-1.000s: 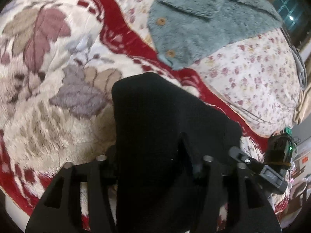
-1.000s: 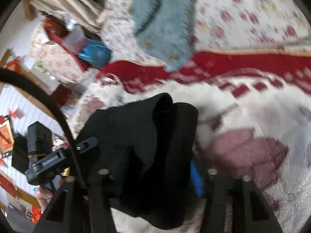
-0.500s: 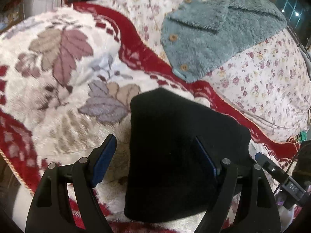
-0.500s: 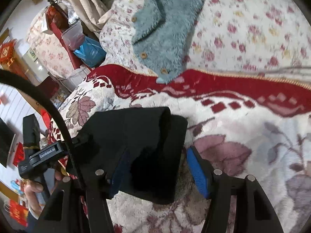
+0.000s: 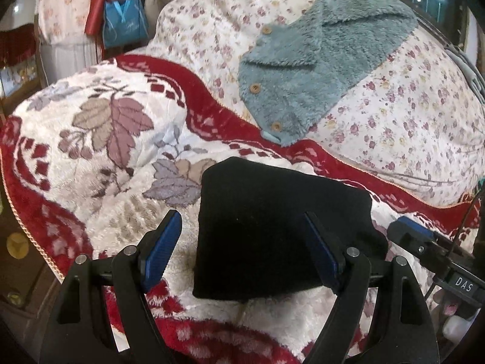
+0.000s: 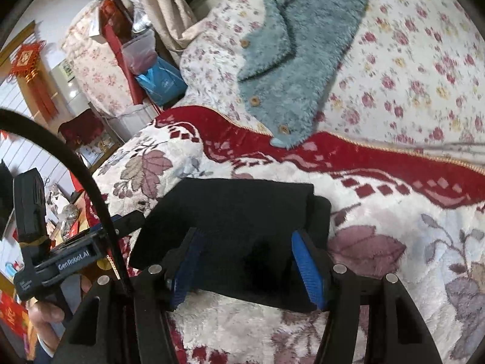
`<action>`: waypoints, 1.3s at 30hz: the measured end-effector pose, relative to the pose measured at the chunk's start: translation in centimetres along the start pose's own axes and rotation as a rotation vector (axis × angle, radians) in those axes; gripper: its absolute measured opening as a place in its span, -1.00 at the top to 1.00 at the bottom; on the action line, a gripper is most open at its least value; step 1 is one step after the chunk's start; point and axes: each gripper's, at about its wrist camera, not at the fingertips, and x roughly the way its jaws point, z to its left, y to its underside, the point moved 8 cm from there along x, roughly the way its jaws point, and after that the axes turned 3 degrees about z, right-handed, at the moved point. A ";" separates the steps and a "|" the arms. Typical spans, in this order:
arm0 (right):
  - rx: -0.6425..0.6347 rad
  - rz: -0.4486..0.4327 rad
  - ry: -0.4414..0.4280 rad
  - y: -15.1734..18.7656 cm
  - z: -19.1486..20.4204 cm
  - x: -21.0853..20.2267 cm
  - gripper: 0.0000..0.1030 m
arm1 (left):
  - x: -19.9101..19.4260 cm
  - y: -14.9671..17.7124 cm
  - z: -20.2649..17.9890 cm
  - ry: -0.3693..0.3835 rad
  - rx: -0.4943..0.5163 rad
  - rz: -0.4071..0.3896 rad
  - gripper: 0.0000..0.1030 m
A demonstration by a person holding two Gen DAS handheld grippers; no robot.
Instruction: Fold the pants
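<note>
The black pants [image 5: 272, 227] lie folded into a compact rectangle on the red and cream leaf-patterned blanket [image 5: 106, 121]. My left gripper [image 5: 242, 242] hovers above the near part of the bundle. It is open wide, and its blue pads [image 5: 163, 242] stand clear of the cloth. In the right wrist view the same folded pants [image 6: 236, 209] lie flat, a thinner layer sticking out at their right side. My right gripper [image 6: 247, 265] is open over their near edge, and its pads [image 6: 306, 267] are not pressing on the fabric.
A teal fuzzy cardigan [image 5: 318, 69] with wooden buttons lies on the floral quilt [image 5: 409, 121] behind the pants. A blue bag [image 5: 124, 27] and cream curtain stand beyond the bed's far left corner. The blanket's edge drops off at the left. A person's hand [image 6: 45, 312] holds the left tool.
The left gripper has opened and let go of the pants. Both grippers have lifted up and back. The pants, bunched between the fingers before, now rest flat on the blanket.
</note>
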 end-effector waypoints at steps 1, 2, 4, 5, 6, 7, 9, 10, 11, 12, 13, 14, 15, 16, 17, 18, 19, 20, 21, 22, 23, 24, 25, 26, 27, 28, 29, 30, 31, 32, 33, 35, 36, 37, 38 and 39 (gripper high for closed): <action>-0.012 -0.006 0.004 0.0 0.3 -0.2 -0.16 | -0.4 0.0 -0.1 -0.011 0.008 -0.010 -0.58; -0.030 -0.012 0.011 0.0 0.6 -0.4 -0.16 | -0.5 0.1 -0.3 -0.019 0.016 -0.015 -0.58; -0.057 -0.013 0.017 0.3 1.2 -0.5 -0.17 | -1.0 0.1 -0.5 -0.029 0.028 -0.025 -0.58; -0.068 -0.013 0.023 0.4 1.4 -0.6 -0.17 | -1.2 0.2 -0.6 -0.031 0.028 -0.026 -0.58; -0.078 -0.018 0.027 0.5 1.6 -0.6 -0.17 | -1.4 0.3 -0.7 -0.032 0.028 -0.026 -0.58; -0.083 -0.019 0.028 0.6 1.8 -0.6 -0.17 | -1.5 0.4 -0.7 -0.035 0.029 -0.026 -0.58; -0.082 -0.017 0.025 0.9 1.9 -0.5 -0.17 | -1.6 0.5 -0.7 -0.040 0.029 -0.025 -0.58; -0.079 -0.016 0.019 1.0 2.0 -0.4 -0.17 | -1.7 0.6 -0.7 -0.041 0.029 -0.023 -0.58; -0.077 -0.016 0.016 1.1 2.0 -0.4 -0.17 | -1.8 0.7 -0.7 -0.040 0.027 -0.019 -0.58; -0.077 -0.012 0.012 1.2 2.1 -0.3 -0.17 | -1.8 0.8 -0.7 -0.040 0.027 -0.015 -0.58; -0.078 -0.008 0.010 1.3 2.2 -0.2 -0.17 | -1.9 0.9 -0.7 -0.040 0.030 -0.012 -0.58; -0.080 -0.004 0.007 1.4 2.3 -0.2 -0.17 | -2.0 1.0 -0.7 -0.044 0.032 -0.012 -0.58; -0.081 -0.002 0.005 1.4 2.4 -0.1 -0.17 | -2.1 1.0 -0.6 -0.049 0.033 -0.012 -0.58; -0.083 -0.002 0.002 1.5 2.5 -0.1 -0.17 | -2.2 1.1 -0.6 -0.053 0.035 -0.014 -0.58; -0.084 -0.003 0.001 1.5 2.6 -0.2 -0.17 | -2.4 1.2 -0.7 -0.055 0.038 -0.015 -0.58; -0.086 -0.003 0.000 1.5 2.7 -0.2 -0.18 | -2.5 1.2 -0.7 -0.057 0.040 -0.016 -0.58; -0.087 -0.003 -0.001 1.6 2.8 -0.2 -0.18 | -2.6 1.3 -0.7 -0.060 0.042 -0.020 -0.58; -0.089 -0.002 -0.002 1.6 2.8 -0.2 -0.18 | -2.7 1.3 -0.7 -0.063 0.043 -0.023 -0.58; -0.090 -0.001 -0.003 1.6 2.8 -0.2 -0.18 | -2.7 1.4 -0.7 -0.064 0.043 -0.024 -0.58; -0.089 0.000 -0.004 1.6 2.8 -0.2 -0.18 | -2.8 1.4 -0.7 -0.063 0.043 -0.025 -0.58; -0.087 0.000 -0.004 1.6 2.8 -0.2 -0.18 | -2.7 1.3 -0.7 -0.060 0.042 -0.023 -0.58; -0.083 0.001 -0.005 1.6 2.8 -0.2 -0.18 | -2.7 1.3 -0.7 -0.062 0.041 -0.024 -0.58; -0.080 0.002 -0.008 1.7 2.8 -0.2 -0.18 | -2.8 1.4 -0.7 -0.064 0.039 -0.023 -0.58; -0.077 0.004 -0.009 1.7 2.7 -0.2 -0.18 | -2.7 1.4 -0.7 -0.063 0.040 -0.021 -0.58; -0.075 0.005 -0.009 1.7 2.7 -0.1 -0.18 | -2.7 1.4 -0.7 -0.063 0.039 -0.019 -0.58; -0.074 0.007 -0.009 1.7 2.6 -0.1 -0.18 | -2.8 1.5 -0.7 -0.064 0.037 -0.018 -0.58; -0.073 0.008 -0.008 1.7 2.6 -0.1 -0.18 | -2.8 1.5 -0.7 -0.067 0.035 -0.019 -0.58; -0.073 0.009 -0.008 1.8 2.6 -0.1 -0.18 | -2.9 1.5 -0.7 -0.069 0.035 -0.020 -0.58; -0.074 0.010 -0.008 1.7 2.6 0.0 -0.18 | -2.9 1.6 -0.6 -0.070 0.034 -0.020 -0.58; -0.076 0.012 -0.008 1.8 2.6 0.0 -0.18 | -2.8 1.6 -0.6 -0.067 0.034 -0.019 -0.58; -0.078 0.013 -0.008 1.8 2.7 0.1 -0.18 | -2.8 1.6 -0.6 -0.069 0.034 -0.020 -0.58; -0.082 0.015 -0.009 1.8 2.8 0.1 -0.18 | -2.8 1.6 -0.6 -0.075 0.036 -0.019 -0.58; -0.083 0.017 -0.008 1.8 2.8 0.2 -0.18 | -2.7 1.7 -0.5 -0.077 0.036 -0.018 -0.58; -0.085 0.017 -0.007 1.8 2.9 0.3 -0.18 | -2.6 1.7 -0.5 -0.076 0.037 -0.016 -0.58; -0.085 0.018 -0.007 1.8 2.9 0.3 -0.18 | -2.6 1.7 -0.4 -0.075 0.037 -0.014 -0.58; -0.085 0.018 -0.006 1.8 3.0 0.3 -0.18 | -2.4 1.7 -0.4 -0.076 0.037 -0.013 -0.58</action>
